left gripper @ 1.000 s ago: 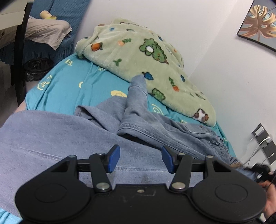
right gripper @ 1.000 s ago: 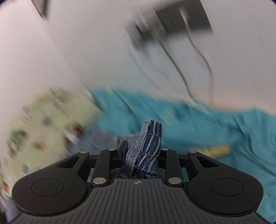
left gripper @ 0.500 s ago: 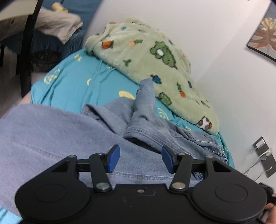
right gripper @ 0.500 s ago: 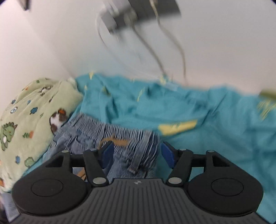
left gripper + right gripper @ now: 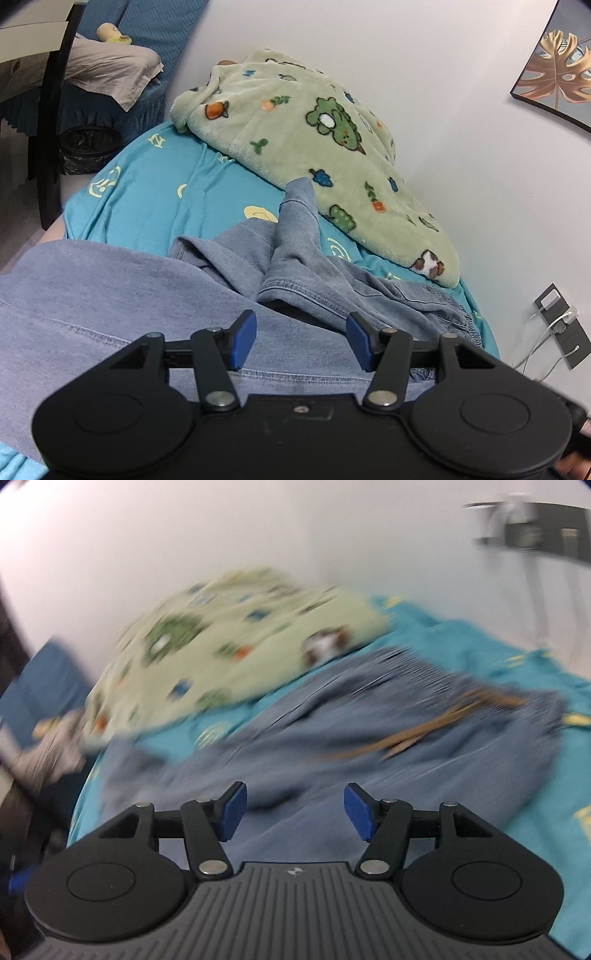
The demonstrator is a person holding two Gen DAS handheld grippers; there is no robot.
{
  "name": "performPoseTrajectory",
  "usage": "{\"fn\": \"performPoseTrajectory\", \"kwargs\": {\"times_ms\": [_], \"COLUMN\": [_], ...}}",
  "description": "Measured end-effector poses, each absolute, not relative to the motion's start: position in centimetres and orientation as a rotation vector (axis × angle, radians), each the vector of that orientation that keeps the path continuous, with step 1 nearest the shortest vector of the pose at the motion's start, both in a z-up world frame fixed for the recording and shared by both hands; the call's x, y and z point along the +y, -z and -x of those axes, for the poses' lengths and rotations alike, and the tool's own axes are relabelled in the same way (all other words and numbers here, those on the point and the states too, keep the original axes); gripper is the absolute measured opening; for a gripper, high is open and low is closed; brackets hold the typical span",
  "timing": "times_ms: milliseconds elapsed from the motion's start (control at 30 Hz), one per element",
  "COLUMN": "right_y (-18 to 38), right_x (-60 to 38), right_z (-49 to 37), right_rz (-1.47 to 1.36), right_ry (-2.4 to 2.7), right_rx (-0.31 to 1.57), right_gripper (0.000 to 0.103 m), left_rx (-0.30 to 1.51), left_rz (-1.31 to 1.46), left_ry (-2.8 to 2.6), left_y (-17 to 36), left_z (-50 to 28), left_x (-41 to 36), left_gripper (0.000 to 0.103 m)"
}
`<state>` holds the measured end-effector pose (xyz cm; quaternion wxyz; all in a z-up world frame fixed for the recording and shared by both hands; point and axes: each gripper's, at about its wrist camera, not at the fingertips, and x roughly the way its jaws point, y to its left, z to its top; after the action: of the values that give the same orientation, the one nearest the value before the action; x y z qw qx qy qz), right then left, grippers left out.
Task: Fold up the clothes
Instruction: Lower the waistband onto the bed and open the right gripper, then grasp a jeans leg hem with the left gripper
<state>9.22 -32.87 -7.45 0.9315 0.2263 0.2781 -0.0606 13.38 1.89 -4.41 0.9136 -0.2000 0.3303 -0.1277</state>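
Observation:
Light blue denim trousers [image 5: 122, 291] lie spread and rumpled on the turquoise bedsheet [image 5: 155, 192], one leg end [image 5: 299, 206] reaching up to the green blanket. My left gripper [image 5: 301, 341] is open and empty, just above the denim. In the right wrist view the trousers [image 5: 369, 746] are blurred, with tan drawstrings [image 5: 436, 727] near the waistband. My right gripper [image 5: 295, 810] is open and empty above them.
A pale green cartoon blanket [image 5: 306, 136] is heaped against the white wall at the back; it also shows in the right wrist view [image 5: 221, 646]. A wall socket with cables [image 5: 561, 325] is at the right. A dark chair and table [image 5: 48, 110] stand left of the bed.
My right gripper let go of the denim waistband, opened, and swung left across the bed. My left gripper stayed open over the trousers, shifting only slightly.

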Motion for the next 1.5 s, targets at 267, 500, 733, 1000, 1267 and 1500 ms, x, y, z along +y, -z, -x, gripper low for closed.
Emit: {"fn": "performPoseTrajectory", "kwargs": {"times_ms": [267, 500, 733, 1000, 1267, 1500], "right_y": [9.9, 12.4, 13.4, 14.5, 15.0, 14.8], "right_x": [-27.3, -27.4, -26.9, -27.1, -27.6, -27.3], "right_z": [-11.4, -13.3, -14.8, -15.9, -16.0, -15.8], "right_rz": [-0.426, -0.419, -0.450, -0.499, -0.520, -0.510], "right_ry": [-0.041, -0.046, -0.111, -0.134, -0.151, -0.164], "right_rx": [0.678, 0.756, 0.775, 0.790, 0.775, 0.766], "right_gripper": [0.062, 0.063, 0.066, 0.068, 0.068, 0.067], "left_rx": [0.758, 0.786, 0.822, 0.850, 0.745, 0.476], "left_rz": [0.534, 0.946, 1.065, 0.954, 0.824, 0.811], "left_ry": [0.205, 0.128, 0.117, 0.123, 0.101, 0.068], "left_y": [5.6, 9.3, 13.4, 15.4, 12.6, 5.0], "left_z": [-17.2, -23.1, -27.8, -31.9, -31.8, -28.6], "left_x": [3.7, 9.3, 10.3, 9.2, 9.9, 13.0], "left_gripper": [0.052, 0.051, 0.050, 0.049, 0.007, 0.006]}}
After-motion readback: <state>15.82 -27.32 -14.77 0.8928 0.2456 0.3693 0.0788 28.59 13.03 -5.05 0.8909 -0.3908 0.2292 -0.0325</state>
